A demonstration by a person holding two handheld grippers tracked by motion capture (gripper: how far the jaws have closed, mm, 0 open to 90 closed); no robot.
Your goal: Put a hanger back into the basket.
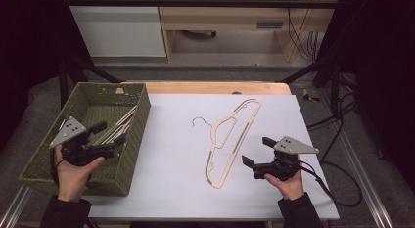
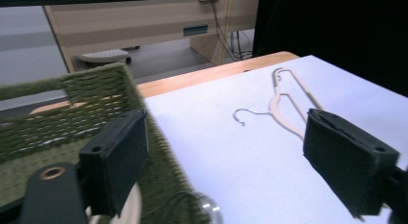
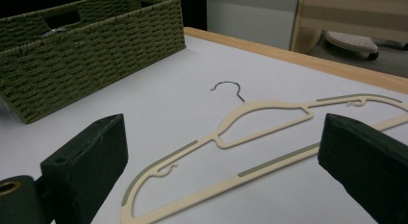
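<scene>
Over at the table's left, one green woven basket [image 1: 134,140] holds several cream hangers [image 1: 117,126], too overlapped to count, and the left gripper [image 1: 111,138] hovers above it with jaws spread and empty. One more cream hanger [image 1: 230,140] lies flat on the white sheet [image 1: 171,169], well apart from the basket. Beside its lower end the right gripper [image 1: 257,157] gapes wide, grasping nothing; no writing is legible.

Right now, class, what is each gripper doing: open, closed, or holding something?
Left gripper: open, holding nothing, over the basket.
Right gripper: open, holding nothing, beside the hanger on the table.
</scene>
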